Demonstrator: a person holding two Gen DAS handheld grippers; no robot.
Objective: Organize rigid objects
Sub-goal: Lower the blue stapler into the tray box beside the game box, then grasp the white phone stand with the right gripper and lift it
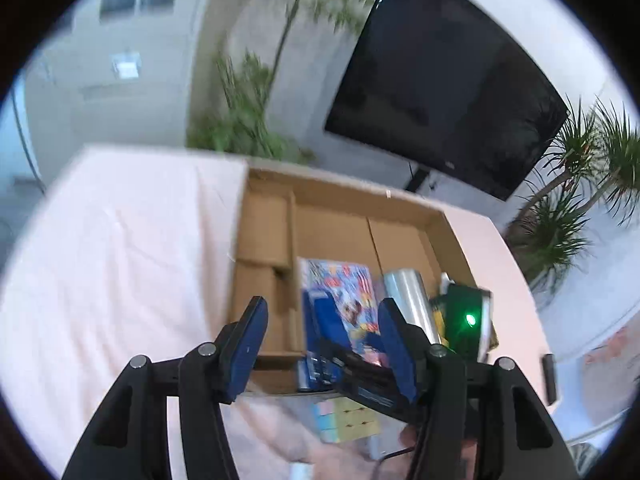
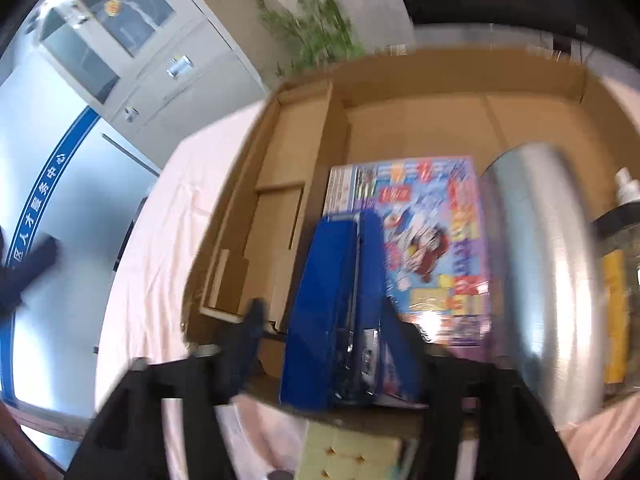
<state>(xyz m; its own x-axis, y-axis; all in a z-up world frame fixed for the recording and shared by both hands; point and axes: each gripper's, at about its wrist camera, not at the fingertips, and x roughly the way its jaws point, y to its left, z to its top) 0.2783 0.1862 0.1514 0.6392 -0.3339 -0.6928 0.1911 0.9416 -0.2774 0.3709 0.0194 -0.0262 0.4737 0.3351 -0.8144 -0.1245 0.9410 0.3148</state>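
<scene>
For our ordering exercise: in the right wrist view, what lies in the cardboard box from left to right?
Cardboard dividers → blue stapler → colourful picture box → shiny silver cylinder → clear bottle with yellow label.

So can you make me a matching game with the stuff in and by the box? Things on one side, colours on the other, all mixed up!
Things:
1. stapler
2. cylinder
3. cardboard box
4. puzzle cube

Colours:
A. brown
B. pastel yellow
C. blue
D. shiny silver

Pairs: 1-C, 2-D, 3-A, 4-B
</scene>
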